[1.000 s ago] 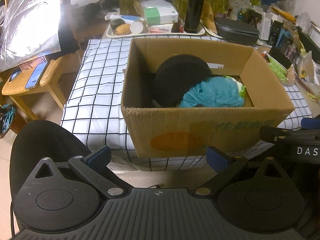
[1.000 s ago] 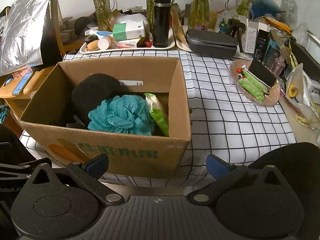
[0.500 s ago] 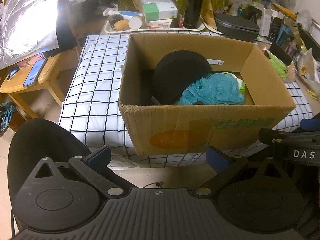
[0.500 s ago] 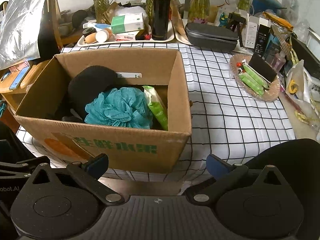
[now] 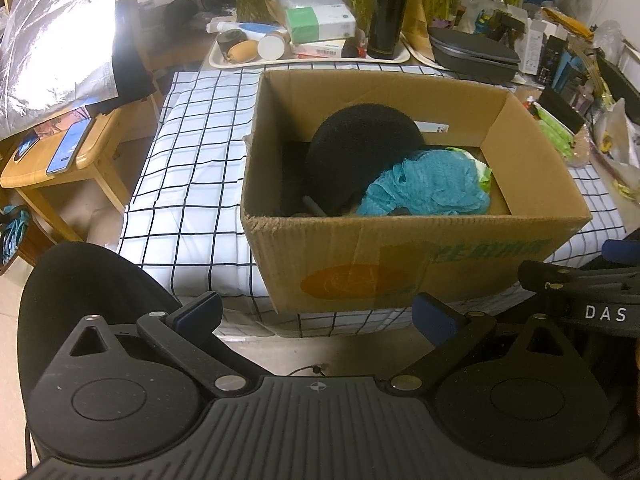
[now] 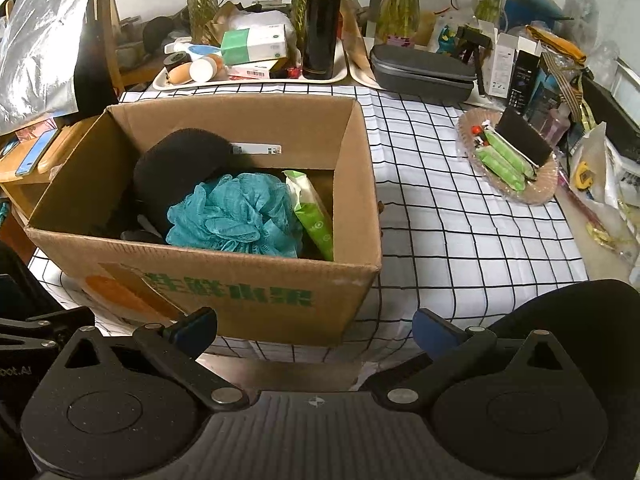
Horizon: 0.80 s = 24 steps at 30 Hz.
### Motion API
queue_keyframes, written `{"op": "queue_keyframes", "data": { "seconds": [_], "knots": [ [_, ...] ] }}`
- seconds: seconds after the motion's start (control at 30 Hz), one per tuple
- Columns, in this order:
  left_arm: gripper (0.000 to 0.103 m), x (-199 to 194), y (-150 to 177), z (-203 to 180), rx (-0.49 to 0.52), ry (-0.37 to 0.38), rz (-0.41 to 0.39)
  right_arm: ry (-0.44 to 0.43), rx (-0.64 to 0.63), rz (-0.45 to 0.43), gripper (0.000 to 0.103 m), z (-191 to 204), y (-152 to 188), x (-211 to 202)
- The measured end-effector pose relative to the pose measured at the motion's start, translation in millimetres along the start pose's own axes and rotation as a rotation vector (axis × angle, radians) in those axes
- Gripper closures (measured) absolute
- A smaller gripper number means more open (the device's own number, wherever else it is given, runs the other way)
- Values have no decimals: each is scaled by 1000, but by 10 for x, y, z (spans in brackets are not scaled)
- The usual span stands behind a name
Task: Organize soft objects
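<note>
Left wrist view: my left gripper [image 5: 316, 312] fingers spread wide, empty, touching nothing; my right gripper [image 6: 314, 326] likewise. Teal bath pouf [image 6: 236, 216] and black cushion [image 5: 360, 152] sit inside the cardboard box [image 5: 400, 268] on the table [image 6: 460, 208].

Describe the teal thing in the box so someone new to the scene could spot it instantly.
Find the open cardboard box on the checked tablecloth. Inside sits a teal mesh bath pouf, between a black foam round and a green packet. It alone is ruffled and netted.
</note>
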<state>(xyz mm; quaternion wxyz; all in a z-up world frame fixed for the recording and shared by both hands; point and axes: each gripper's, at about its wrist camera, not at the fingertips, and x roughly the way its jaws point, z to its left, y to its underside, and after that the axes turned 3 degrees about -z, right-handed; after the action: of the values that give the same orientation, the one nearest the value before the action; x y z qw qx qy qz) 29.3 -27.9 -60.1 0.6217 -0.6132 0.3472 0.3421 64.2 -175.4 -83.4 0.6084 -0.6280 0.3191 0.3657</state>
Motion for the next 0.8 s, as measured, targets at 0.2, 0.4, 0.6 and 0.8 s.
{"op": "queue_keyframes", "data": {
  "seconds": [0.2, 0.4, 0.6, 0.8],
  "knots": [
    [0, -19, -52, 52, -5, 1, -11, 44, -15, -12, 0, 13, -32, -16],
    [0, -35, -116, 211, -2, -9, -31, 60, -26, -23, 0, -21, -99, -25],
    [0, -29, -157, 404, -1, -28, -41, 56, -43, -20, 0, -61, -130, -6],
    [0, -41, -166, 493, -1, -36, -48, 55, -36, -16, 0, -98, -144, 6]
  ]
}}
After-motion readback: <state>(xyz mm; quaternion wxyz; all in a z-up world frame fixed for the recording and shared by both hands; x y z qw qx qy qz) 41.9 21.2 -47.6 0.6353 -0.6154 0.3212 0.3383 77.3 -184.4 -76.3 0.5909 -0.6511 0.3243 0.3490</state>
